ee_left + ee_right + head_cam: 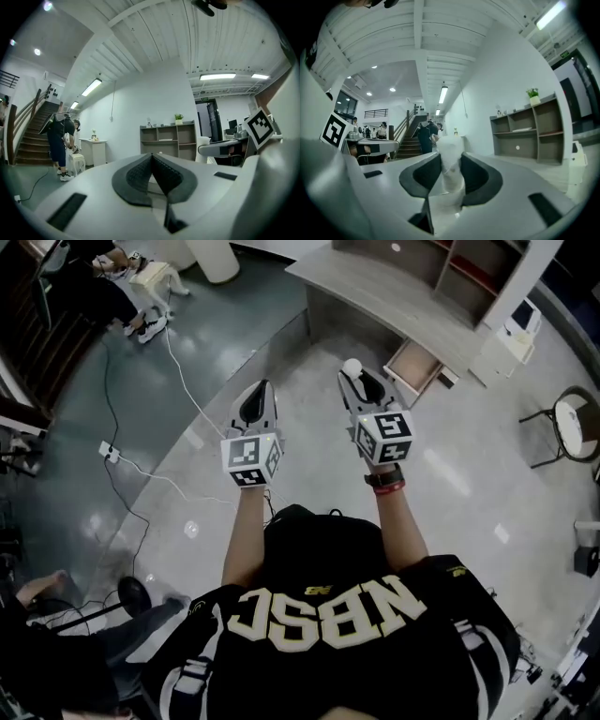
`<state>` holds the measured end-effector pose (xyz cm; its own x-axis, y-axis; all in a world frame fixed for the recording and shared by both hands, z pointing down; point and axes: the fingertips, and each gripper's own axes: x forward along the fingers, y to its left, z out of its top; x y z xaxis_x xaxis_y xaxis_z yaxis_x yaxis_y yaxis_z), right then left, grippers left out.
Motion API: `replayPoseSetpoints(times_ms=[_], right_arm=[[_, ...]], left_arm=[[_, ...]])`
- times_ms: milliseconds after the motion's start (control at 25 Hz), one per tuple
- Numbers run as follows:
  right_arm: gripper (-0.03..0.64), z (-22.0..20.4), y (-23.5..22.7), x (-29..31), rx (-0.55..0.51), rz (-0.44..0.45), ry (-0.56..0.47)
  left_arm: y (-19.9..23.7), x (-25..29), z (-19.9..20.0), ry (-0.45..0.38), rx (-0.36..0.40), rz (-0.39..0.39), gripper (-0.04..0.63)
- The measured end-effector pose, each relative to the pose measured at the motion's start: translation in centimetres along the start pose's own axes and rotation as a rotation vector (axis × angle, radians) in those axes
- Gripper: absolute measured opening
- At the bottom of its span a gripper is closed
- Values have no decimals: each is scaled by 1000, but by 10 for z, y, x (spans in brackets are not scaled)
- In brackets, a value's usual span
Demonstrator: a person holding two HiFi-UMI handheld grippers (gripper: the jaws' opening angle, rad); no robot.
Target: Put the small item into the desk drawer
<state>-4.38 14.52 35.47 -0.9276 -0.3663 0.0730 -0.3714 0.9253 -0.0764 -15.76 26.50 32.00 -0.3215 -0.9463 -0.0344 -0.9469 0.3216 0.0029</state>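
right gripper [450,161] pinches a small white item [352,366], maybe crumpled paper; left gripper [151,158] is closed and empty. the drawer [413,364] stands open, item not yet inside.

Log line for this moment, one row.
left gripper shut, empty | right gripper shut on small white item | desk drawer open, item not inside

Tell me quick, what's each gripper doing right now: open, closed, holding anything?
Left gripper: closed, nothing between its jaws.
Right gripper: closed on the small white item.
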Motion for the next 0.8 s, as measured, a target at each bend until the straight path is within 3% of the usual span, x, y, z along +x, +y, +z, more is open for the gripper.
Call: replayPoseSetpoints(times_ms=[320, 800], right_arm=[[137, -2, -73, -29, 35, -127, -56], [137, -6, -186, -14, 41, -372, -9]], left_arm=[[-64, 61, -13, 16, -7, -175, 14], [-129, 202, -29, 34, -68, -450, 14]])
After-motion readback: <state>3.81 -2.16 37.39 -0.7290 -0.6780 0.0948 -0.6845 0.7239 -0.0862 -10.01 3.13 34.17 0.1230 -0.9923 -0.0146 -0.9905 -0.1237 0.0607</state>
